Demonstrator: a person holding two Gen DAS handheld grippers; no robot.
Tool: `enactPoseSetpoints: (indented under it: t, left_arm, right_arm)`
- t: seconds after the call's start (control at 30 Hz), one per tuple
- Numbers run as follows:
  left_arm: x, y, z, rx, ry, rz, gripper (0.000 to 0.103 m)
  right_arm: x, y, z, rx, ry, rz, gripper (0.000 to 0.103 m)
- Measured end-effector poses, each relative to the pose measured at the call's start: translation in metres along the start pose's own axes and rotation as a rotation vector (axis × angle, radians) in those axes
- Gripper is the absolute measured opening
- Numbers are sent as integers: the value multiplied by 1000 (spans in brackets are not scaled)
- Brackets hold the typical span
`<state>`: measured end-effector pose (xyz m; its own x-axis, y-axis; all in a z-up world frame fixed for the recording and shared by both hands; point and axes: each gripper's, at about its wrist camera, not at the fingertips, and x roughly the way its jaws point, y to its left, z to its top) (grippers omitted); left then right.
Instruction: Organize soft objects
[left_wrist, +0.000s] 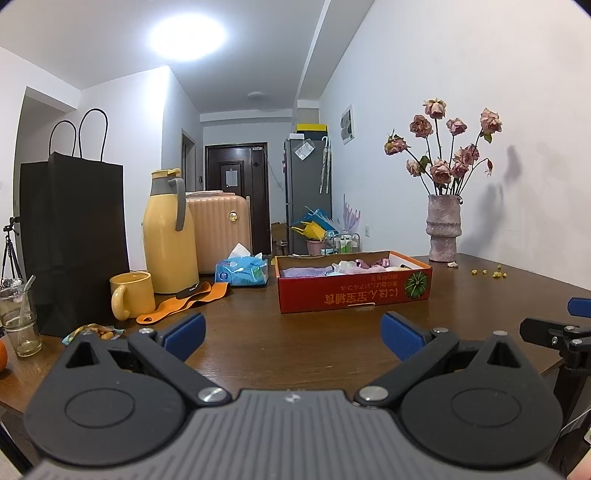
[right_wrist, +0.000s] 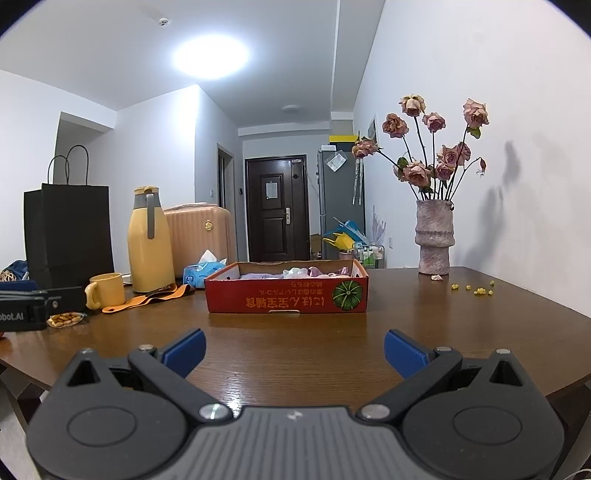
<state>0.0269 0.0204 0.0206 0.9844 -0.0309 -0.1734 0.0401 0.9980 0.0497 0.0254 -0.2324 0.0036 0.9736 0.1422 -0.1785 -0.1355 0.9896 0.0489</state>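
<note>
Pastel soft cloth items (right_wrist: 295, 273) lie inside red cardboard box (right_wrist: 288, 299); left gripper (left_wrist: 293, 334) and right gripper (right_wrist: 294, 350) spread, empty. Task looks near done.

Black hand-held gripper (left_wrist: 293, 338) bodies, ribbed grey centre housing, silver pivot screws, blue ribbed fingertips (left_wrist: 184, 336).

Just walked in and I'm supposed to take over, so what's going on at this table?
Nothing is being handled right now. The left gripper and right gripper both hover over the wooden table, jaws wide open and empty. Ahead sits a red cardboard box with pastel soft cloths already lying inside. Neither gripper touches it.
</note>
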Motion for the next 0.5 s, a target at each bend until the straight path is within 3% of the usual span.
enactPoseSetpoints:
  t: [0.5]
  left_arm:
    - [-3,-1,1,-2,-24,14,103]
  right_arm:
    - [0,-1,-1,5,-9,-7,103]
